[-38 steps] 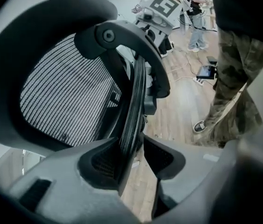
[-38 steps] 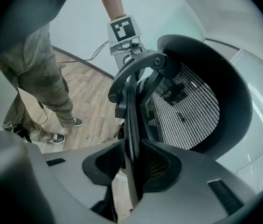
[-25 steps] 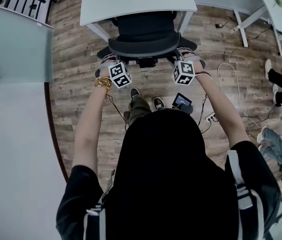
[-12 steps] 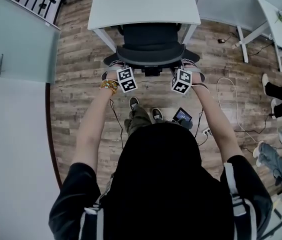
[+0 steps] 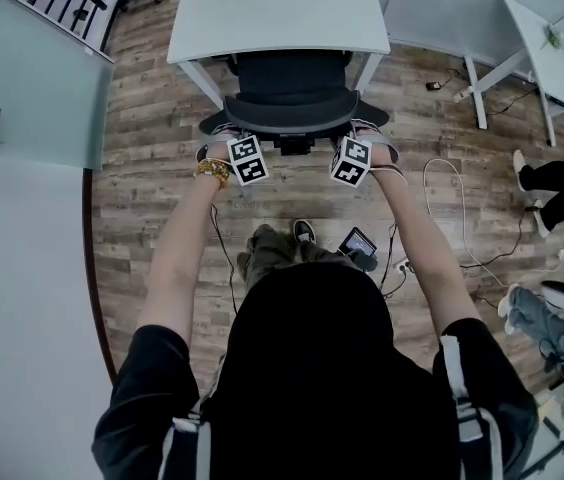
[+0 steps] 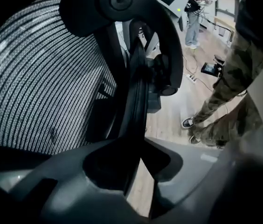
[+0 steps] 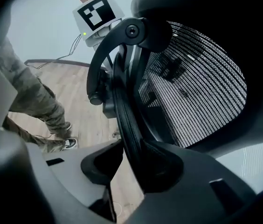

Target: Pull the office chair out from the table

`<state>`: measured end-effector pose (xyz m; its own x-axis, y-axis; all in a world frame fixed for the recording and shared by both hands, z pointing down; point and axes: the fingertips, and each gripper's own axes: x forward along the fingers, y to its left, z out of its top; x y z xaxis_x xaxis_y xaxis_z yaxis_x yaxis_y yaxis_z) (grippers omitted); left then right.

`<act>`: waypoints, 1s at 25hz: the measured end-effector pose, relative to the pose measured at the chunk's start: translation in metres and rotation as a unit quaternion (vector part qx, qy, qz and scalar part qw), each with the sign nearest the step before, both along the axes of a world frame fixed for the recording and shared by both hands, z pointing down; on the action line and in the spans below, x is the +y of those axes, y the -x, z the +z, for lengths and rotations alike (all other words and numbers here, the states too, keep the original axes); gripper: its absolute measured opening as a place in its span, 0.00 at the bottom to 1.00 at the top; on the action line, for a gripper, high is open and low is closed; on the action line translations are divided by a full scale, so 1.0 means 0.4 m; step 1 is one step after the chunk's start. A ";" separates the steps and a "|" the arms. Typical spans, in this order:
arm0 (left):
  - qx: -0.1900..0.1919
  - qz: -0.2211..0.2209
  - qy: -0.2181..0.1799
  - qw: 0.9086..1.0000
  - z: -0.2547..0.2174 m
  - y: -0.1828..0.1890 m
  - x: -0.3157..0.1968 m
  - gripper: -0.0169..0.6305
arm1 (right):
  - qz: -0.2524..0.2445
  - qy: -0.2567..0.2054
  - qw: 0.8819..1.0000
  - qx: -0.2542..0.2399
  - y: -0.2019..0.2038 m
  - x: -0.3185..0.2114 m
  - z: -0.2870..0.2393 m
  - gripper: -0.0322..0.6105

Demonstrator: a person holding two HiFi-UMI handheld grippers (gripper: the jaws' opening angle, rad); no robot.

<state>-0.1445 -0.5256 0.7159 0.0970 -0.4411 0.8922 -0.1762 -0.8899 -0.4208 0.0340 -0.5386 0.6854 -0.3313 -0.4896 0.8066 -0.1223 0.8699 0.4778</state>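
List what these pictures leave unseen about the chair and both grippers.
1. Head view: the front of the seat of the office chair, under the table.
2. Head view: both grippers' jaws, under their marker cubes.
3. Left gripper view: jaws just closing round the backrest frame; dark on dark hides whether the pads press.
4. Right gripper view: jaws just opened wider, frame between; same doubt.

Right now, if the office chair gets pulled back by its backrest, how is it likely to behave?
The office chair probably rolls easily: it stands on smooth wood floor, though no casters show clearly. The mesh back likely gives under pressure; the dark rim looks stiffer. Pulled high up, it might tilt slightly.
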 end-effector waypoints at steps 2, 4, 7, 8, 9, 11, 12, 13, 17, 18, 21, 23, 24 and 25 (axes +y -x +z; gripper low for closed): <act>-0.001 -0.002 -0.002 1.000 0.003 0.000 0.002 0.21 | 0.004 -0.003 1.000 0.000 -0.002 0.002 0.004 0.23; -0.001 -0.001 -0.004 1.000 0.005 0.001 0.005 0.21 | 0.012 -0.010 1.000 -0.003 -0.003 0.004 0.009 0.23; 0.002 -0.002 -0.003 1.000 0.006 0.003 0.008 0.21 | 0.018 -0.006 1.000 -0.002 -0.001 0.002 0.010 0.24; 0.003 -0.004 -0.002 1.000 0.005 0.004 0.008 0.21 | 0.020 0.001 1.000 -0.002 0.000 0.003 0.010 0.24; 0.004 -0.006 -0.002 1.000 0.005 0.004 0.011 0.21 | 0.024 0.010 1.000 -0.003 0.001 0.006 0.011 0.24; 0.003 -0.005 -0.004 1.000 0.006 0.006 0.017 0.22 | 0.031 0.019 0.999 -0.003 0.003 0.015 0.011 0.24; 0.002 -0.004 -0.006 1.000 0.005 0.009 0.020 0.22 | 0.033 0.017 0.999 -0.002 0.006 0.020 0.006 0.24; 0.002 -0.003 -0.007 1.000 0.005 0.014 0.023 0.22 | 0.033 0.014 0.999 -0.002 0.012 0.028 0.002 0.24; 0.001 0.000 -0.009 1.000 0.007 0.045 0.049 0.22 | 0.045 0.007 0.999 -0.007 0.045 0.069 0.005 0.24; 0.000 0.001 -0.011 1.000 0.009 0.048 0.059 0.22 | 0.050 0.008 0.999 -0.008 0.049 0.078 0.010 0.24; -0.001 0.005 -0.022 1.000 0.009 0.049 0.081 0.22 | 0.052 0.014 0.999 -0.006 0.053 0.101 0.009 0.24; -0.002 0.006 -0.021 1.000 0.010 0.057 0.096 0.22 | 0.052 0.015 0.999 -0.004 0.062 0.119 0.002 0.24; -0.003 0.006 -0.019 1.000 0.011 0.063 0.106 0.22 | 0.052 0.014 0.999 -0.004 0.067 0.129 0.003 0.24; -0.004 0.007 -0.018 1.000 0.013 0.069 0.116 0.22 | 0.053 0.011 0.999 -0.004 0.071 0.139 0.005 0.24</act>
